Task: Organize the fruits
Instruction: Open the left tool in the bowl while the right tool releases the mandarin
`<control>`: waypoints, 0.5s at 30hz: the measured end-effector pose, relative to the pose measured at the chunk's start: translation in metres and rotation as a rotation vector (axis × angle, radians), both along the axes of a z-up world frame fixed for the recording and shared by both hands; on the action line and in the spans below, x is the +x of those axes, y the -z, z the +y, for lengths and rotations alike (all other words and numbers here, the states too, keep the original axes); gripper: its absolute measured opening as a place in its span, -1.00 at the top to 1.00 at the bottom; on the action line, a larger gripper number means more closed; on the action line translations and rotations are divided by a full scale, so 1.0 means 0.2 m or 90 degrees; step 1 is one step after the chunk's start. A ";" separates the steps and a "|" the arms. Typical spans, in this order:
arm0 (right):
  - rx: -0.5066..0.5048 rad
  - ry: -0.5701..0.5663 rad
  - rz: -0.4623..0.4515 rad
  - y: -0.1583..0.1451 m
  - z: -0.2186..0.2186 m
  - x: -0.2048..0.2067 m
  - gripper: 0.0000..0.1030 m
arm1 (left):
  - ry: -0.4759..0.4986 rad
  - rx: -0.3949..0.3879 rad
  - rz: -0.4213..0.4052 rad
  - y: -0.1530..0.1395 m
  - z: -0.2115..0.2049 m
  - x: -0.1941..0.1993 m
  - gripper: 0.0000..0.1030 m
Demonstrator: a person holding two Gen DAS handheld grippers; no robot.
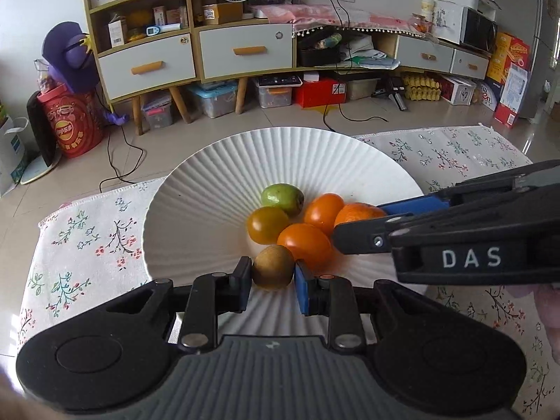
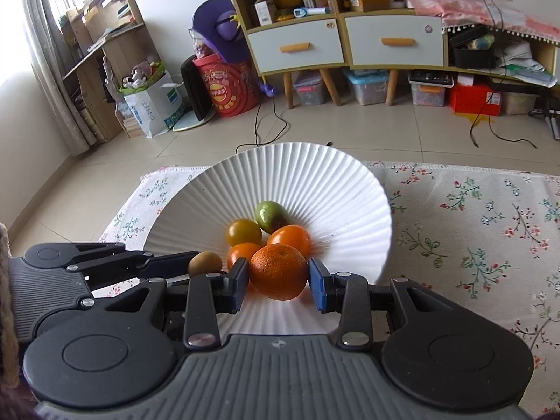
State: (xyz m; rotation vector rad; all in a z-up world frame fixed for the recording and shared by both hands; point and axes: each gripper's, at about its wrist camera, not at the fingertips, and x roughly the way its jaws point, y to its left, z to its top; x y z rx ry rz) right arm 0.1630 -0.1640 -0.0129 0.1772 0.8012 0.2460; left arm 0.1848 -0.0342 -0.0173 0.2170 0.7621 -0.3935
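A white ribbed plate (image 1: 210,182) (image 2: 315,182) sits on a floral cloth and holds several small fruits. My left gripper (image 1: 273,276) has its pads against both sides of a brown kiwi (image 1: 273,266), which also shows in the right wrist view (image 2: 204,262), low over the plate's near side. My right gripper (image 2: 279,278) holds an orange mandarin (image 2: 278,271) between its pads; a small gap shows at the right pad. The mandarin also shows in the left wrist view (image 1: 357,211). Two orange tomatoes (image 1: 323,210) (image 1: 304,245), a yellow-green one (image 1: 267,224) and a green fruit (image 1: 281,197) lie in the plate's centre.
The floral cloth (image 1: 87,238) (image 2: 472,227) covers the table around the plate. Beyond the table edge lie a tiled floor, a wooden cabinet with drawers (image 1: 241,52), storage boxes and cables.
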 end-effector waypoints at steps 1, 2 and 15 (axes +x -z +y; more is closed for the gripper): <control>-0.002 0.000 0.001 0.01 0.00 0.00 0.35 | 0.003 0.002 -0.001 0.00 -0.01 0.00 0.54; -0.003 0.001 -0.001 0.01 0.00 0.01 0.35 | 0.005 0.003 -0.003 0.01 -0.01 0.00 0.54; 0.004 0.019 -0.020 0.01 -0.02 0.05 0.33 | -0.002 -0.016 -0.009 0.03 -0.02 0.04 0.53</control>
